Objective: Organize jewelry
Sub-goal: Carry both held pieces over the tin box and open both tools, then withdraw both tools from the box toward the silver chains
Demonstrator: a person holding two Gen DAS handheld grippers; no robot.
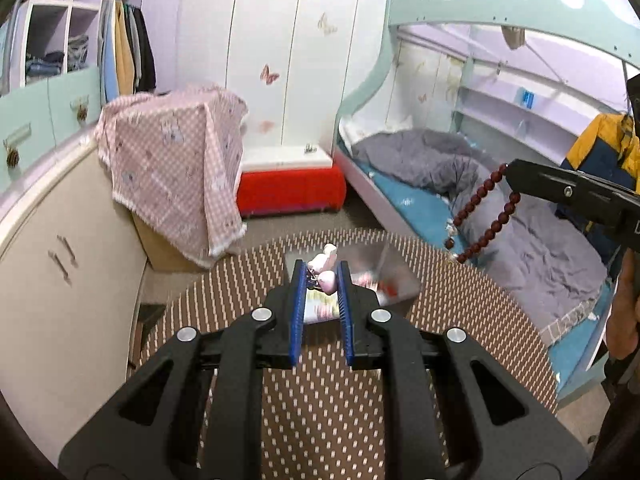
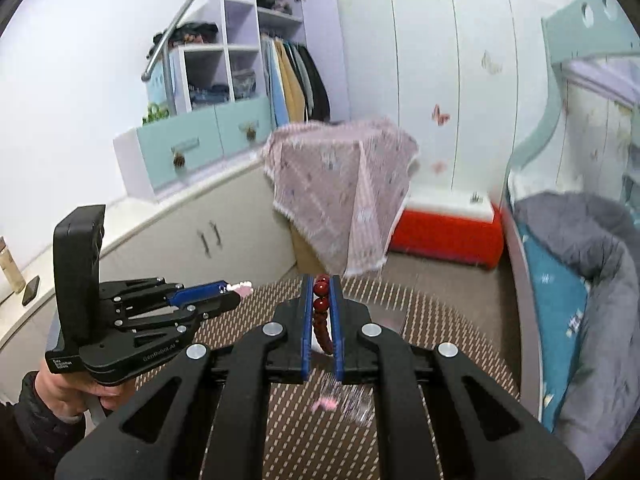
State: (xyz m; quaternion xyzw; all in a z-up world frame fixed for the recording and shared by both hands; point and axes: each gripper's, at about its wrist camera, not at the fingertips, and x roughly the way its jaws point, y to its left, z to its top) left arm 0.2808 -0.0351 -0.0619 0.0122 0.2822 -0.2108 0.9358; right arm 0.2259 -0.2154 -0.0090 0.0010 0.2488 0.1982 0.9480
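Note:
My left gripper (image 1: 322, 270) is shut on a pink and white bead bracelet (image 1: 326, 270), lifted above the round table. From the right wrist view that same gripper (image 2: 238, 290) reaches in from the left with the pink beads (image 2: 242, 289) at its tip. My right gripper (image 2: 322, 284) is shut on a dark red bead bracelet (image 2: 322, 308) that hangs down between the blue pads. In the left wrist view the right gripper (image 1: 510, 176) enters from the right edge and the red bracelet (image 1: 486, 216) dangles from it as a long loop. A clear box (image 1: 380, 276) sits on the table below.
The round table carries a brown dotted cloth (image 1: 320, 400). Behind stand a cabinet under a pink checked cover (image 1: 176, 168), a red and white bench (image 1: 288, 184), a white cupboard (image 1: 52, 280) and a bed with grey bedding (image 1: 520, 240). A person's hand (image 2: 68, 392) holds the left gripper.

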